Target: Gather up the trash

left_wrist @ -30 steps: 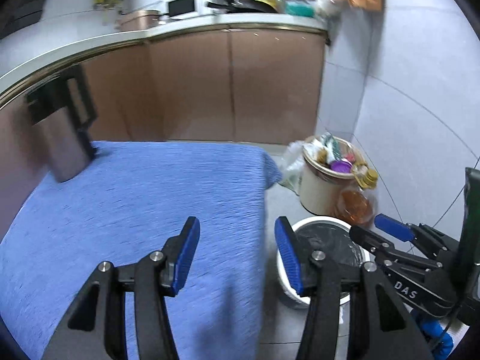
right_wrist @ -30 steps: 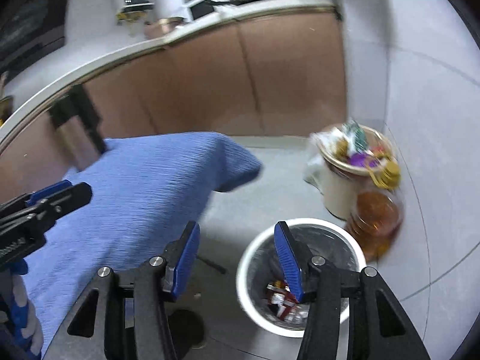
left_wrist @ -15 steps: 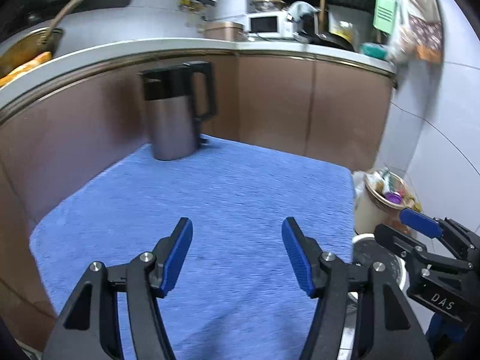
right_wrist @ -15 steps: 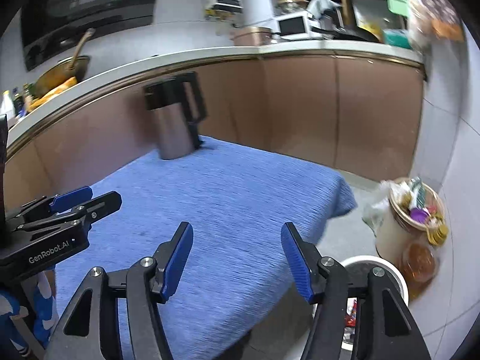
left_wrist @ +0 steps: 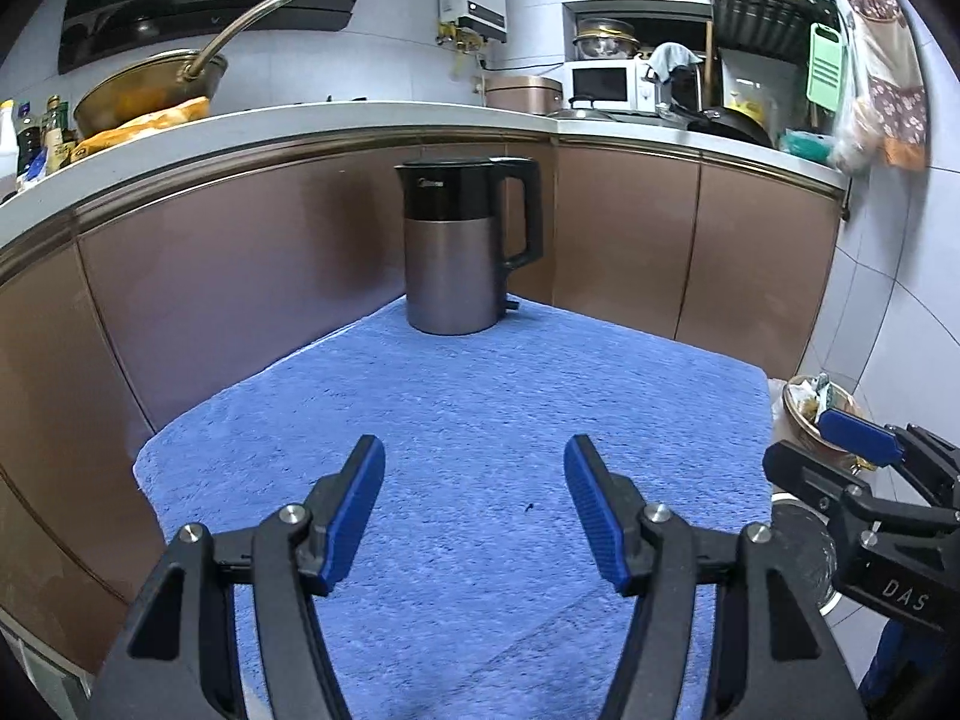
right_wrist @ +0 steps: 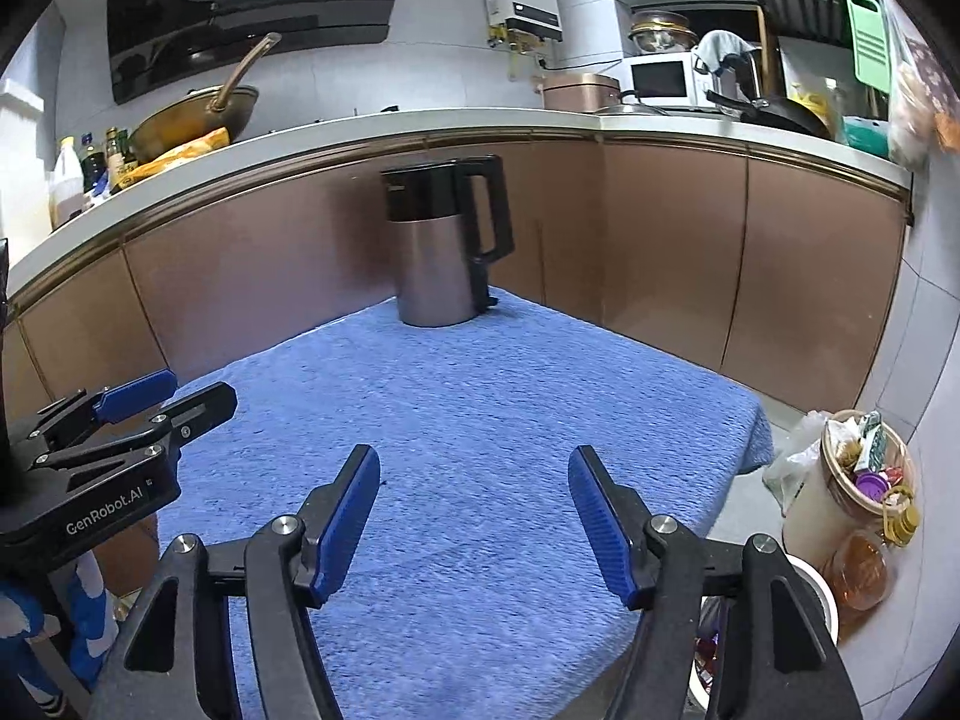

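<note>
Both the left hand-held gripper (left_wrist: 474, 507) and the right hand-held gripper (right_wrist: 474, 513) hover with jaws spread wide and empty over the blue towel-covered table (left_wrist: 480, 420). A steel electric kettle (left_wrist: 462, 246) stands at its far edge. The white round trash bin (right_wrist: 810, 594) sits on the floor beside the table, right of the right gripper.

White round trash bin (right_wrist: 816, 585) on the floor beside the blue-covered table (right_wrist: 480, 420), wrappers (right_wrist: 708, 639) inside.

Both wrist cameras look forward and slightly down along their fingers across the blue cloth-covered table (left_wrist: 480, 408) toward the electric kettle (left_wrist: 462, 252) at its far edge. They sit side by side, each catching the other gripper at its frame edge. The right wrist view also takes in the floor off the table's right edge.
</note>
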A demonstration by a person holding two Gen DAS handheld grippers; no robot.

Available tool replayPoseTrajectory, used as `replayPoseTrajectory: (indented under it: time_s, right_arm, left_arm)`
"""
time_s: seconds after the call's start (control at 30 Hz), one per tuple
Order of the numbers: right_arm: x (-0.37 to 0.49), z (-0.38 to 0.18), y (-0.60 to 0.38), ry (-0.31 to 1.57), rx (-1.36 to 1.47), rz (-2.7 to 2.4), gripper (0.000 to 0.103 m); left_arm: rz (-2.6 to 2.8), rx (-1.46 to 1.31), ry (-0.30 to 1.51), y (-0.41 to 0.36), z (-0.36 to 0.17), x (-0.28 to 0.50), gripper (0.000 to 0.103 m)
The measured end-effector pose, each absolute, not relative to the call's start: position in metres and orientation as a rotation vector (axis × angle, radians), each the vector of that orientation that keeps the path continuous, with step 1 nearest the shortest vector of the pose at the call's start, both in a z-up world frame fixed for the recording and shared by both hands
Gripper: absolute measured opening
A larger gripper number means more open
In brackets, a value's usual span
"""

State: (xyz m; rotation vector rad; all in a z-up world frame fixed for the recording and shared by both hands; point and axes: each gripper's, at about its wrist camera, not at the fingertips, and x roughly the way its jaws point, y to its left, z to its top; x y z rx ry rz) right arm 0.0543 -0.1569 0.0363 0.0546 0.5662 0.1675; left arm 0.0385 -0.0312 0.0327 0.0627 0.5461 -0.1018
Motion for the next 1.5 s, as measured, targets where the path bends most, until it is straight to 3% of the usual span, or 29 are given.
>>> replayPoseTrajectory:
  time_s: [0.87, 1.5]
  right_arm:
    - [0.042, 0.044, -0.125, 0.568, -0.023, 0.147, 0.078]
    - [0.031, 0.043, -0.139, 0.562, 0.001, 0.105, 0.079]
  left_arm:
    - [-0.134, -0.003, 0.526, -0.002, 0.039, 0.02, 0.071]
    - [-0.158, 0.002, 0.517, -0.013, 0.044, 0.012, 0.071]
